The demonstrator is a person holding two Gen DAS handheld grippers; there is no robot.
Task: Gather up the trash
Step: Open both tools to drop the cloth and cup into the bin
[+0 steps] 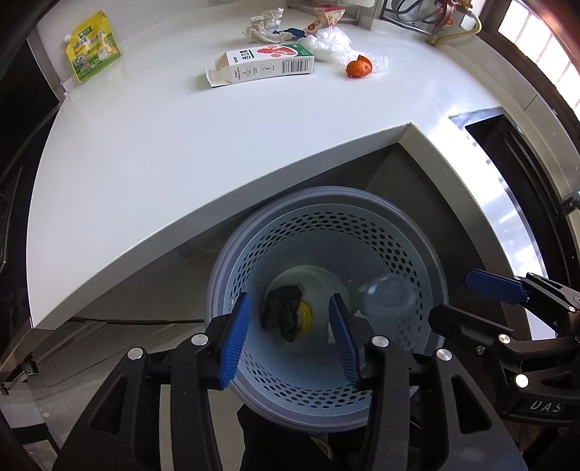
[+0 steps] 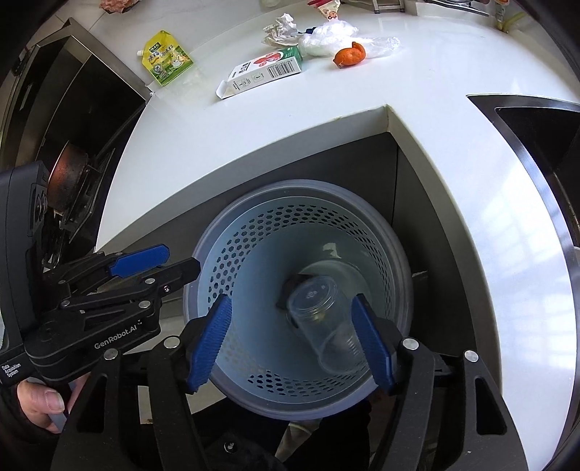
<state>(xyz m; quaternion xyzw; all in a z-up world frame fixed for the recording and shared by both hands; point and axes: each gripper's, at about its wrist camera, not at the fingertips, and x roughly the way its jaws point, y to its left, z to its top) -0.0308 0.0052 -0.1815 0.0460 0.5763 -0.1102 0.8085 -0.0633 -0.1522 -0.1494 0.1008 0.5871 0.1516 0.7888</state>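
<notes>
A white countertop (image 1: 163,155) wraps in an L around a corner, and in the floor space below that corner stands a pale blue perforated bin (image 1: 326,253), its rim just beside the counter's edge. Both grippers hang over the bin's mouth, pointing steeply down. The right gripper (image 2: 293,340) has its blue pads spread wide, and a clear plastic cup (image 2: 326,326) shows tilted between them, touching neither pad; whether it is falling or lying inside the bin cannot be told. The left gripper (image 1: 290,340) stands partly open with nothing gripped; seen between its pads, down in the bin, lie a crumpled black scrap (image 1: 282,311) and a bit of yellow beneath it, on a clear round piece at the bottom. Well apart from the bin, at the back of the counter, sit a white carton (image 1: 264,65) on its side with one end flap open, a yellow-green pouch (image 1: 92,47) toward the left, crumpled paper (image 1: 262,23), a clear plastic bag (image 1: 333,43) and a piece of orange peel (image 1: 359,67) touching the bag.
</notes>
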